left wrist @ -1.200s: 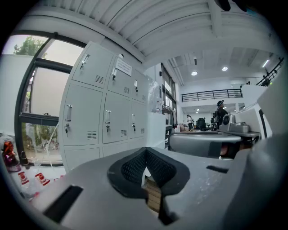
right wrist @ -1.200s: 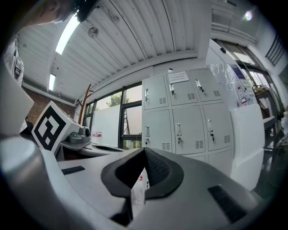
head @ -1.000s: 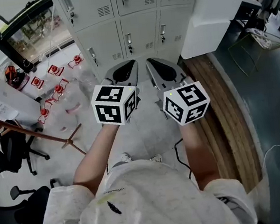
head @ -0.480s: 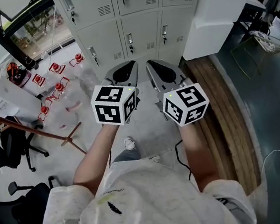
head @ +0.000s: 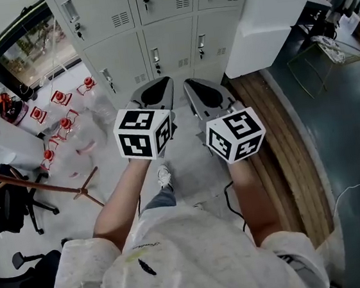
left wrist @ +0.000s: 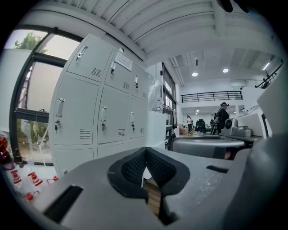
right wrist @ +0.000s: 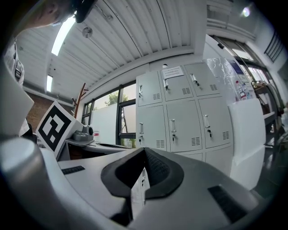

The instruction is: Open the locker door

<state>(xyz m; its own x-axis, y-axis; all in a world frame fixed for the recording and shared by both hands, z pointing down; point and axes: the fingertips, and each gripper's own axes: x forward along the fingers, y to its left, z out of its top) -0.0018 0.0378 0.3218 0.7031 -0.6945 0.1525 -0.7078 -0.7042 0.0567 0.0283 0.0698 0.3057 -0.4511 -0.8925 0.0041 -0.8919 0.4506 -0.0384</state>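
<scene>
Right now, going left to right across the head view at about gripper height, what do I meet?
From the left: black office chair → red-capped bottles → left gripper → right gripper → wooden floor strip → dark floor.

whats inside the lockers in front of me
Nothing inside shows: every locker door in view is shut, covering the contents. Only handles and vent slots show on the fronts.
</scene>
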